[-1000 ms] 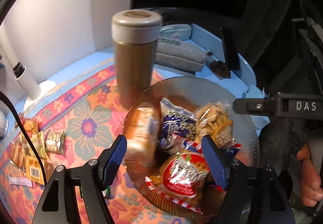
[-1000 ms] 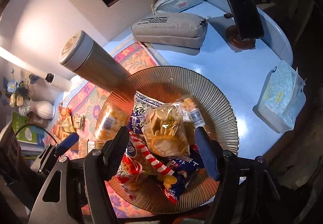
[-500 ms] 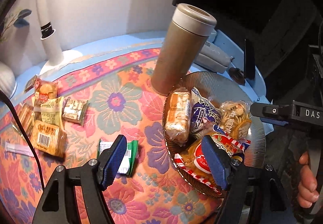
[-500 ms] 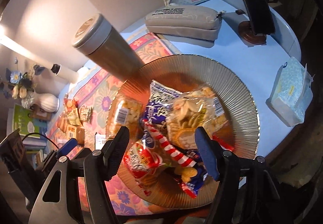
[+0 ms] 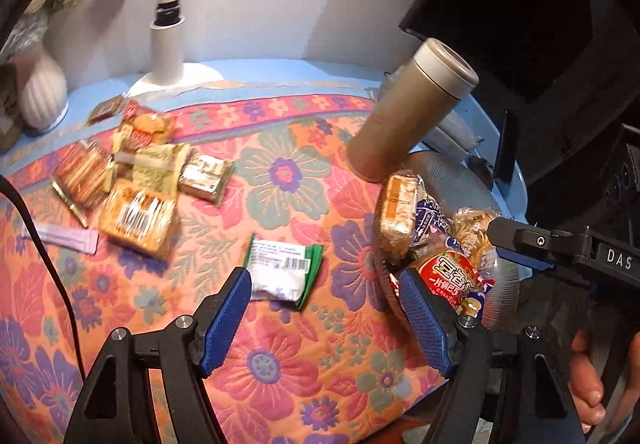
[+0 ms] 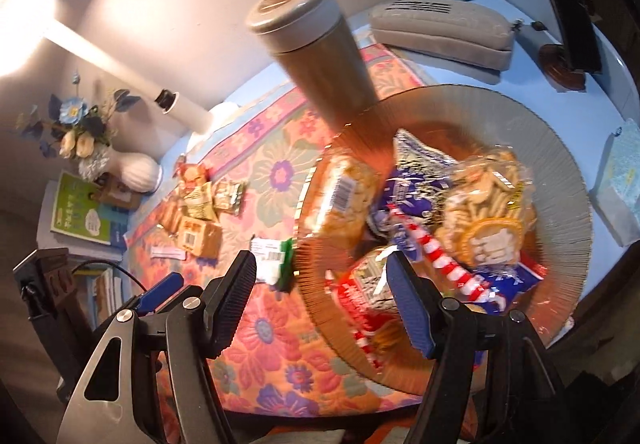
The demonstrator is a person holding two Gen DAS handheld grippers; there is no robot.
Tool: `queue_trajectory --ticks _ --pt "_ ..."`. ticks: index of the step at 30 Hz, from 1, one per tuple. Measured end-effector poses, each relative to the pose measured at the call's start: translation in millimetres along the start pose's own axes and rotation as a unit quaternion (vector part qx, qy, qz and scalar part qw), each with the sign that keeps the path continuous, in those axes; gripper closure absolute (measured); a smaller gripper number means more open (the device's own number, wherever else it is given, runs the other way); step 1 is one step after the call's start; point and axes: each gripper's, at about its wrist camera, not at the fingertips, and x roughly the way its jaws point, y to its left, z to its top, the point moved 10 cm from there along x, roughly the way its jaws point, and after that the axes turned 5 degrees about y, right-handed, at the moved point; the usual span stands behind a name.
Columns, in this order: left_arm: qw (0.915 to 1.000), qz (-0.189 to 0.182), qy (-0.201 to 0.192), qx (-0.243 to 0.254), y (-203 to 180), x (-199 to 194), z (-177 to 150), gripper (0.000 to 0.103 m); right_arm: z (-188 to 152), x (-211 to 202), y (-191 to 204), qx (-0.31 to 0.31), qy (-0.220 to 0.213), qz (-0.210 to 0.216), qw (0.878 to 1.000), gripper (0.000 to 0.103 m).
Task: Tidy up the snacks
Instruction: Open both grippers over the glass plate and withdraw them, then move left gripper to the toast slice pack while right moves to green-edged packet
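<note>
A ribbed glass plate (image 6: 560,179) holds several snack packs, among them a red pack (image 5: 452,276) and a blue pack (image 6: 412,179). It also shows at the right of the left wrist view (image 5: 452,171). A green-and-white packet (image 5: 282,272) lies on the floral cloth just ahead of my open, empty left gripper (image 5: 324,318). More snack packs (image 5: 132,179) lie in a pile at the far left of the cloth. My right gripper (image 6: 320,306) is open and empty above the plate's near left edge.
A tall tan thermos (image 5: 404,127) stands right behind the plate. A white vase (image 5: 42,87) and a lamp post (image 5: 166,43) stand by the wall. Two pencil cases (image 6: 444,27), a phone stand (image 6: 568,43) and a tissue pack (image 6: 620,179) lie on the blue table.
My left gripper has swung left from over the plate to the green-and-white packet on the cloth. My right gripper has shifted left along the plate. Both stay open.
</note>
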Motion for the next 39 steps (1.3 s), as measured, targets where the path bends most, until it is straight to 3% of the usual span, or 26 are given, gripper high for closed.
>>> queue_trajectory --ticks 4,14,20,29,33,39 --pt "0.9991 -0.012 -0.004 -0.040 26 -14 -6 0.029 -7 11 26 -0.023 0.010 0.007 1.000 0.035" --pt "0.9931 0.031 -0.018 -0.111 116 -47 -26 0.029 -28 46 85 -0.055 0.044 0.027 0.997 0.034" --pt "0.9910 0.043 -0.023 -0.125 150 -62 -37 0.029 -43 67 111 -0.060 0.063 0.038 0.996 0.034" --pt "0.9962 0.022 0.000 -0.085 162 -56 -27 0.028 -67 101 110 -0.017 0.084 0.010 0.996 0.034" --pt "0.9992 0.001 0.016 -0.038 150 -39 -8 0.011 -74 114 93 0.015 0.086 -0.019 0.996 0.034" --pt "0.9984 0.026 0.047 0.018 151 5 16 0.011 -81 131 74 0.065 0.085 -0.038 0.994 0.034"
